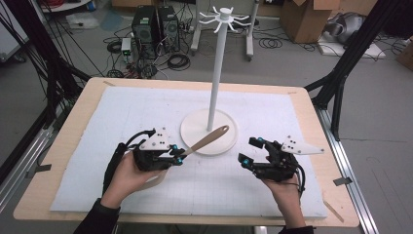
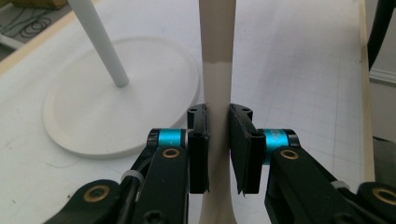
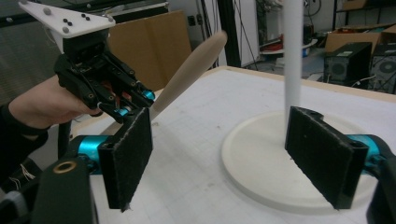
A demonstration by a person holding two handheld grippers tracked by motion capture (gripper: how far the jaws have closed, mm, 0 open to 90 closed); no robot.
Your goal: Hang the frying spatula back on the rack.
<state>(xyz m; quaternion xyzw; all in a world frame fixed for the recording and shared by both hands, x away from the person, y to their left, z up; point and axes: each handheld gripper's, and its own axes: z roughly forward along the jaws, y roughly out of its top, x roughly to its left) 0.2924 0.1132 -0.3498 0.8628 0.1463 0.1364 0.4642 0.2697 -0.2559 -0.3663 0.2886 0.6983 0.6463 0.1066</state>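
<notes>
holding the spoon (image 1: 207, 139) by its handle, your left claw (image 1: 178, 156) is clamped shut at centre frame; its long axis runs up-right, bowl over the stand base (image 1: 229, 141). your right claw (image 1: 251, 152), wide open and empty, sits lower right, farther off.

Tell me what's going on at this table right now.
A person works with two handheld grippers. The left gripper is shut on the handle of a beige wooden spatula, holding it up off the white mat, its head over the round base of the white hanging stand. The right gripper waits open and empty nearby, jaws pointed toward the stand.
</notes>
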